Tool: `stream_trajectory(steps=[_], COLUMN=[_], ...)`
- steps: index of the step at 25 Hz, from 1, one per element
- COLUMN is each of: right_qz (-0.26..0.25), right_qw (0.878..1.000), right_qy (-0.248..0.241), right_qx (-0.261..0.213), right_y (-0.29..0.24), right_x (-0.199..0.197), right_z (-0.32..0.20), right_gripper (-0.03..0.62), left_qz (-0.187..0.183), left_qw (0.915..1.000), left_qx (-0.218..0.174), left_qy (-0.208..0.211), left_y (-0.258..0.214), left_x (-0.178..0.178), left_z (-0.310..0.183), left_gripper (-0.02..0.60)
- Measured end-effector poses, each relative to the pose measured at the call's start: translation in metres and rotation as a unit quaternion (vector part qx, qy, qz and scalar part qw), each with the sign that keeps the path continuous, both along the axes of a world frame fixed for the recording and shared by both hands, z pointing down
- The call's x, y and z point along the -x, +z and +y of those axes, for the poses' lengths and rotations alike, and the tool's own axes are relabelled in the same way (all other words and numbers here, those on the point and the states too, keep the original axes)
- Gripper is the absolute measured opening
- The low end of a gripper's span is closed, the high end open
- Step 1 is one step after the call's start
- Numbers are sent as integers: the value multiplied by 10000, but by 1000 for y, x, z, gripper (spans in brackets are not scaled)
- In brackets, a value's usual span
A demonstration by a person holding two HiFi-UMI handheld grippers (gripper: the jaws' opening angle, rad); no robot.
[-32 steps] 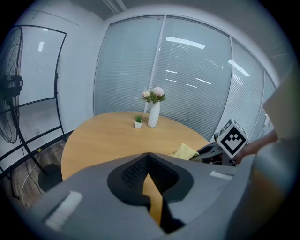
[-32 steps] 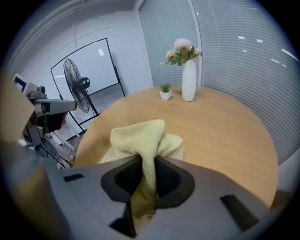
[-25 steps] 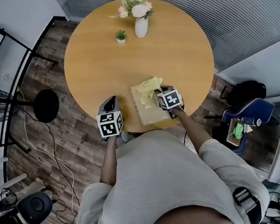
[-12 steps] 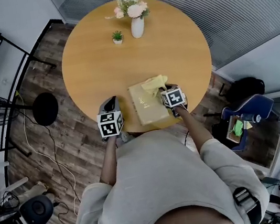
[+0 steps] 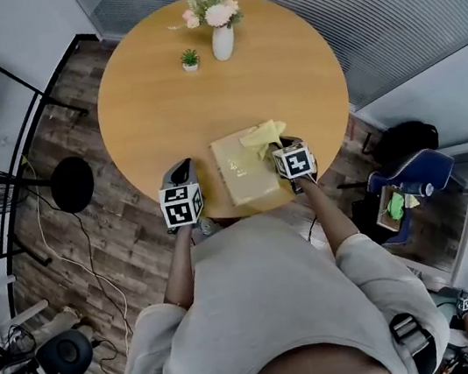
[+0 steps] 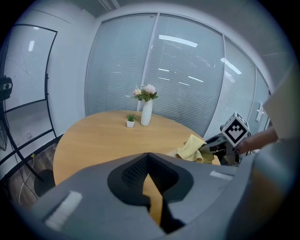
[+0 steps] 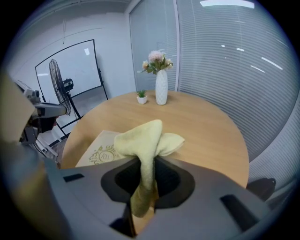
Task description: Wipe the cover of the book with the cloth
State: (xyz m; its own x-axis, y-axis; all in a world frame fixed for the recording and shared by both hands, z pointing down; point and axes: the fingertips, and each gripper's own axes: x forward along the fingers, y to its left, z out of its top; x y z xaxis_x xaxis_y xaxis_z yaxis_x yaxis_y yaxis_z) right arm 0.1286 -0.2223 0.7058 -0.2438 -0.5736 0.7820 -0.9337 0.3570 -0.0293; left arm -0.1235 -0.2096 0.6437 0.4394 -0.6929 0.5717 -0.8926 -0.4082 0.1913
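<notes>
Right now the wiping looks like it is under way. Nearest, at the near edge of the table (image 5: 160, 114), the left gripper (image 5: 182, 172) waits just left of the book (image 5: 241, 176) and does not touch it. Its jaws are pressed together with nothing in them.

The right gripper (image 5: 278, 145) is at the right side of the book. Its jaws are squeezed on the yellow cloth (image 5: 263, 135), and the loose part of the cloth flops out past them. The cloth sits over the far right corner of the book.

The book lies flat near the near edge of the table. Its cover is pale, with a gold crest (image 7: 104, 153) on it. The letters in the crest look like "RH", but they are small, so I am not sure.

Most of the cover has no cloth on it. I think the next move needs the cloth pushed down flat and slid left and nearer across the cover. The left gripper could hold the book so it does not slide.

Farther off stand a little green plant (image 5: 189, 59) and a white vase of flowers (image 5: 222, 40).
</notes>
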Motion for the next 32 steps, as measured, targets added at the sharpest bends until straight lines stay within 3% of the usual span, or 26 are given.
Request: stream_trajectory(steps=[14, 32], right_qz=[-378, -797], right_qw=[9972, 9930], right_qy=[-133, -843], right_qx=[-637, -199], right_y=[-66, -44], right_x=[34, 125], right_z=[12, 38], right_gripper=[72, 72], left_qz=[43, -39], left_qw=[9997, 10000], left_qx=[-16, 18], left_qy=[252, -26], left_y=[0, 3], left_x=[-13, 16], left_z=[0, 7], left_gripper=[9, 9])
